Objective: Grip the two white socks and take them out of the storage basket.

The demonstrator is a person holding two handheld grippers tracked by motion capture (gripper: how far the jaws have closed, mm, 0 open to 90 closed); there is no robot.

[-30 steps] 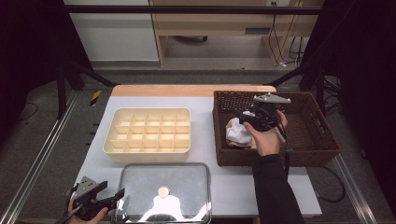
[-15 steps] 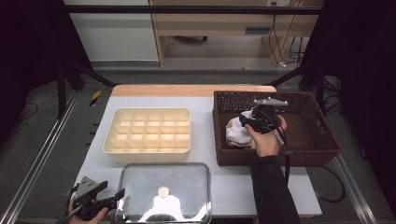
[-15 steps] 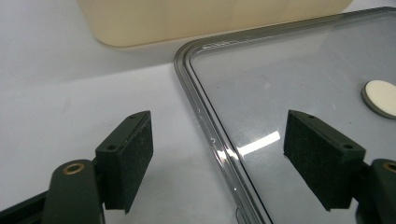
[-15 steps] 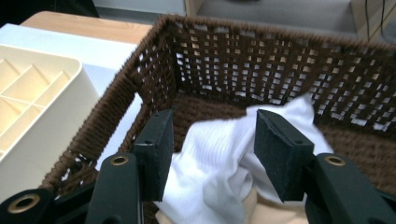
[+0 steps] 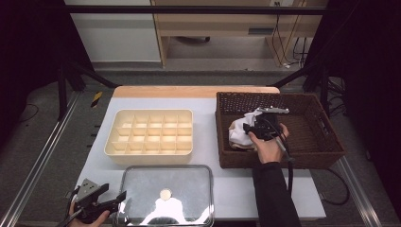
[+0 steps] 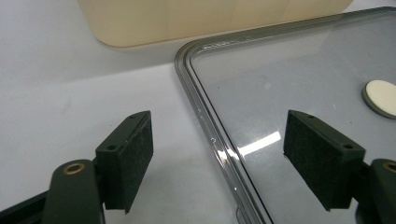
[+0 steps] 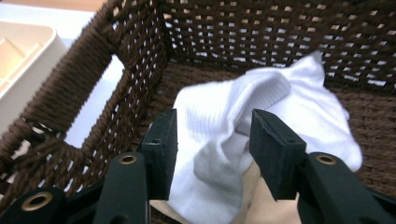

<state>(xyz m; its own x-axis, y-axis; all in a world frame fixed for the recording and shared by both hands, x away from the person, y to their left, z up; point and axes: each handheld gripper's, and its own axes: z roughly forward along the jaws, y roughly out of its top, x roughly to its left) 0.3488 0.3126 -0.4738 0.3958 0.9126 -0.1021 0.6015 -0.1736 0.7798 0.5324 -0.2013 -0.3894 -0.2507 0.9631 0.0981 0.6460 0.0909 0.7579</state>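
Observation:
A white sock [image 7: 219, 116] lies bunched at the left end of a dark wicker basket [image 5: 331, 137], on top of a beige cloth [image 7: 261, 205]. My right gripper [image 7: 212, 144] has sunk into the basket, and its jaws have just been closing. The sock's raised fold stands between the pads, which I cannot see squeezing it. In the high view the right gripper [image 5: 255, 126] sits over the sock [image 5: 239, 132]. My left gripper [image 5: 118, 198] rests open at the table's front left. Its pads straddle the corner edge of a clear lid [image 6: 289, 93] without touching it.
A cream tray [image 5: 149, 135] with several small compartments sits mid-table, left of the basket. The clear lid [image 5: 165, 208] with a round white knob lies in front of it. The basket's right half is bare. The white table top [image 5: 208, 142] shows between tray and basket.
The right gripper has come down into the basket towards the white sock, and its jaws have narrowed around the sock's fold. The left gripper has stayed where it was.

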